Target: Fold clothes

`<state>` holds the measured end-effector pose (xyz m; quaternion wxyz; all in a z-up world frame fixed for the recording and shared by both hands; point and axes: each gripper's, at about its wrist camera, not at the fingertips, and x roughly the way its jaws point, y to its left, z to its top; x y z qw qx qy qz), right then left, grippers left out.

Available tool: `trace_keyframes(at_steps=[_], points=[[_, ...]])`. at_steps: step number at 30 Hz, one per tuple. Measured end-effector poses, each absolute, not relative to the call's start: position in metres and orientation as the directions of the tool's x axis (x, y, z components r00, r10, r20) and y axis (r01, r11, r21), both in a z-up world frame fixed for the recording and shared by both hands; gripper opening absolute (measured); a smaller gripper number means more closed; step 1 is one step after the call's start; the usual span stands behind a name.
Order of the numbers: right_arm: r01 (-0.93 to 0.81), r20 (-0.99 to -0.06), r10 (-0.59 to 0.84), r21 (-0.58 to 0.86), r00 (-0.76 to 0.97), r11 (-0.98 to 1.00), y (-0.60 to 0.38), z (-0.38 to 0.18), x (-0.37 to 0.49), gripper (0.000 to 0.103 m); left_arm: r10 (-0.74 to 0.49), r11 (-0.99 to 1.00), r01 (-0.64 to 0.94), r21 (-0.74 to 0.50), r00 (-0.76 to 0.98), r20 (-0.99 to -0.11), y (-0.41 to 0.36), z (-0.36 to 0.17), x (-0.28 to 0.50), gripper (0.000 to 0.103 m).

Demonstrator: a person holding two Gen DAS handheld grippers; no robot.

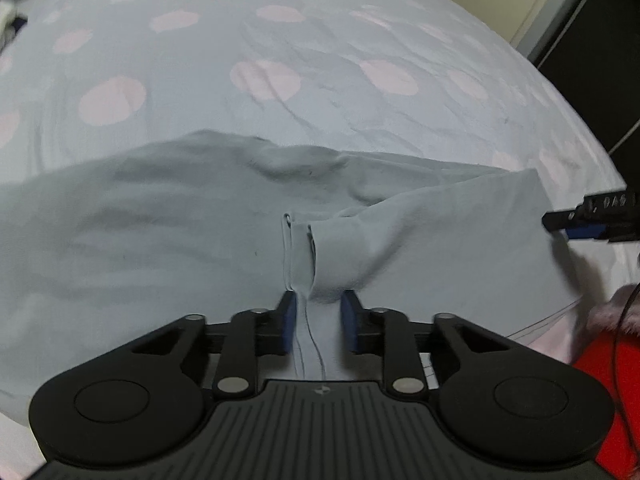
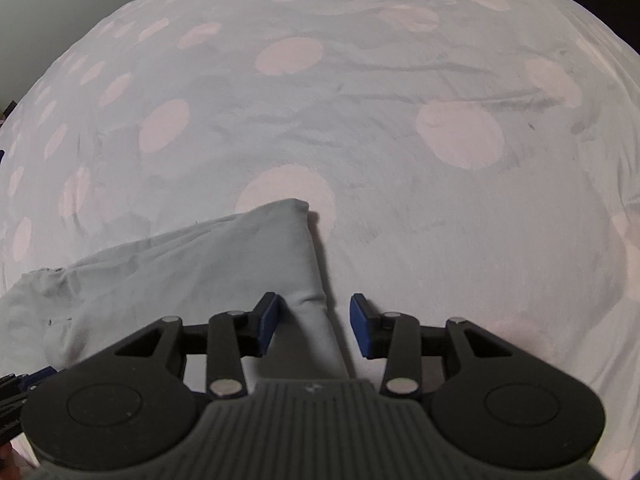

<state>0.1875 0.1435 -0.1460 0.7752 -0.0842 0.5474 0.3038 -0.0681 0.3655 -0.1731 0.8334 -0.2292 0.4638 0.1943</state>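
Note:
A pale grey-blue garment (image 1: 160, 220) lies spread on the bed, with a hemmed edge bunched up near the middle. My left gripper (image 1: 318, 322) has its jaws around that hemmed fold, pads close on both sides of the cloth. My right gripper (image 2: 314, 328) is open, with a corner flap of the same garment (image 2: 240, 256) lying between its fingers, nearer the left pad. The right gripper's tip also shows in the left wrist view (image 1: 588, 220) at the garment's right edge.
The bed is covered by a pale blue sheet with pink dots (image 1: 280, 60), also filling the right wrist view (image 2: 440, 180). A red object (image 1: 600, 380) and pink fabric lie at the lower right. A dark cabinet (image 1: 592, 32) stands beyond the bed.

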Motion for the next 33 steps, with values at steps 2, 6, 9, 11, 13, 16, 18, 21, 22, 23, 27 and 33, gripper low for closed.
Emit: trace_keyframes(at_steps=[2, 6, 9, 11, 13, 16, 18, 21, 22, 23, 27, 33], points=[[-0.556, -0.895, 0.388, 0.213, 0.218, 0.803, 0.143, -0.148, 0.190, 0.044, 0.138, 0.830, -0.530, -0.173, 0.496, -0.857, 0.362, -0.171, -0.069, 0.009], [-0.541, -0.885, 0.405, 0.231, 0.228, 0.809, 0.139, -0.148, 0.193, 0.044, 0.183, 0.859, -0.498, -0.119, 0.516, -0.837, 0.348, -0.161, -0.070, 0.006], [-0.533, -0.884, 0.399, 0.222, 0.242, 0.817, 0.139, -0.145, 0.191, 0.044, 0.208, 0.879, -0.469, -0.086, 0.539, -0.816, 0.337, -0.154, -0.071, 0.006], [-0.531, -0.884, 0.393, 0.212, 0.254, 0.820, 0.141, -0.144, 0.190, 0.044, 0.217, 0.877, -0.472, -0.093, 0.561, -0.799, 0.336, -0.148, -0.074, 0.006], [-0.526, -0.880, 0.393, 0.208, 0.267, 0.824, 0.140, -0.143, 0.190, 0.044, 0.218, 0.864, -0.487, -0.125, 0.587, -0.779, 0.341, -0.139, -0.078, 0.006], [-0.505, -0.870, 0.401, 0.219, 0.287, 0.835, 0.135, -0.140, 0.191, 0.044, 0.202, 0.838, -0.510, -0.195, 0.622, -0.757, 0.351, -0.125, -0.086, 0.006], [-0.483, -0.867, 0.396, 0.219, 0.303, 0.848, 0.131, -0.138, 0.192, 0.044, 0.199, 0.824, -0.520, -0.226, 0.638, -0.744, 0.356, -0.113, -0.091, 0.006], [-0.463, -0.867, 0.384, 0.211, 0.319, 0.861, 0.130, -0.137, 0.193, 0.044, 0.203, 0.821, -0.521, -0.234, 0.649, -0.733, 0.362, -0.093, -0.097, 0.005], [-0.462, -0.868, 0.380, 0.207, 0.321, 0.863, 0.130, -0.137, 0.193, 0.044, 0.203, 0.826, -0.516, -0.229, 0.651, -0.731, 0.364, -0.084, -0.100, 0.005], [-0.462, -0.869, 0.377, 0.204, 0.321, 0.863, 0.131, -0.137, 0.193, 0.044, 0.203, 0.832, -0.508, -0.223, 0.652, -0.731, 0.367, -0.077, -0.102, 0.005], [-0.463, -0.870, 0.373, 0.198, 0.323, 0.864, 0.131, -0.137, 0.192, 0.044, 0.208, 0.852, -0.489, -0.185, 0.642, -0.738, 0.382, -0.044, -0.115, 0.005], [-0.465, -0.867, 0.382, 0.207, 0.320, 0.861, 0.130, -0.137, 0.192, 0.044, 0.286, 0.839, -0.536, -0.092, 0.578, -0.765, 0.425, 0.000, -0.143, 0.005]])
